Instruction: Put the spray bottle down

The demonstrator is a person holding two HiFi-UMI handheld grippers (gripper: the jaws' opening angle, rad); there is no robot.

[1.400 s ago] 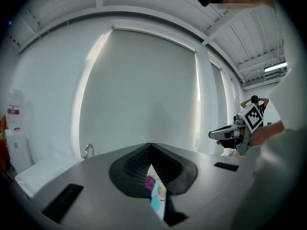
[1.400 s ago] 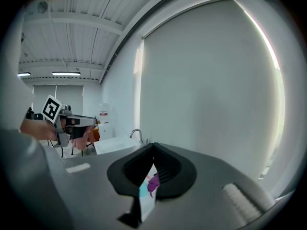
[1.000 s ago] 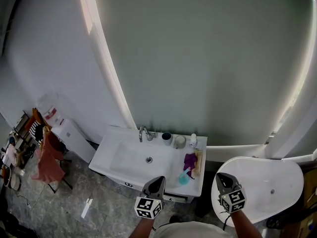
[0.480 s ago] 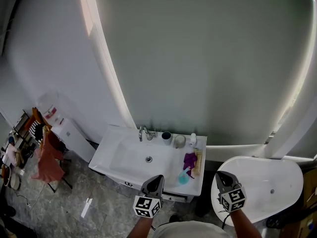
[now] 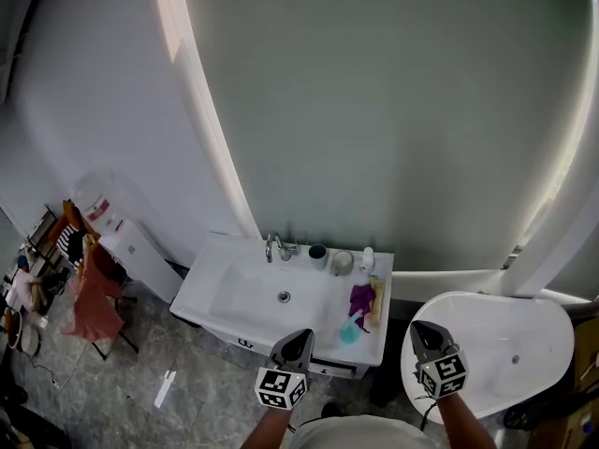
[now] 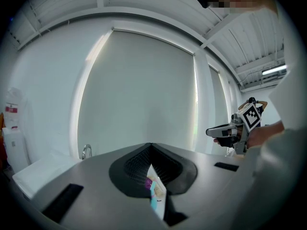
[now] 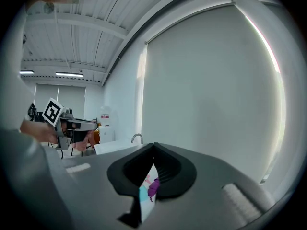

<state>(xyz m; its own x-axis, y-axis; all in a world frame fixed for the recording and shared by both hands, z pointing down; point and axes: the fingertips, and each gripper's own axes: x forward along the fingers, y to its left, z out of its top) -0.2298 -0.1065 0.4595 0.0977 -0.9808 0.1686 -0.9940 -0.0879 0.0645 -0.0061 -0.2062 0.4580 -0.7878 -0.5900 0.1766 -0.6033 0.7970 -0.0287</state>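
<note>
A teal spray bottle (image 5: 348,329) lies on the white vanity counter (image 5: 370,349), right of the basin and beside a purple cloth (image 5: 360,299). My left gripper (image 5: 298,343) hovers in front of the vanity's front edge, shut and empty. To its right, my right gripper (image 5: 420,336) sits at the same height over the gap beside the vanity, its jaws also closed on nothing. In each gripper view only a thin sliver of the teal and purple things shows between the closed jaws. The right gripper (image 6: 211,132) shows in the left gripper view, the left gripper (image 7: 95,124) in the right one.
The basin (image 5: 267,297) has a faucet (image 5: 273,248) at the back. Two cups (image 5: 318,253) and a small white bottle (image 5: 367,258) line the wall, with a beige cloth (image 5: 377,302) nearby. A white tub (image 5: 510,354) stands right; a water dispenser (image 5: 105,221) and a clothes rack (image 5: 89,297) stand left.
Only the head view has shifted a little. Both grippers keep their places and stay shut.
</note>
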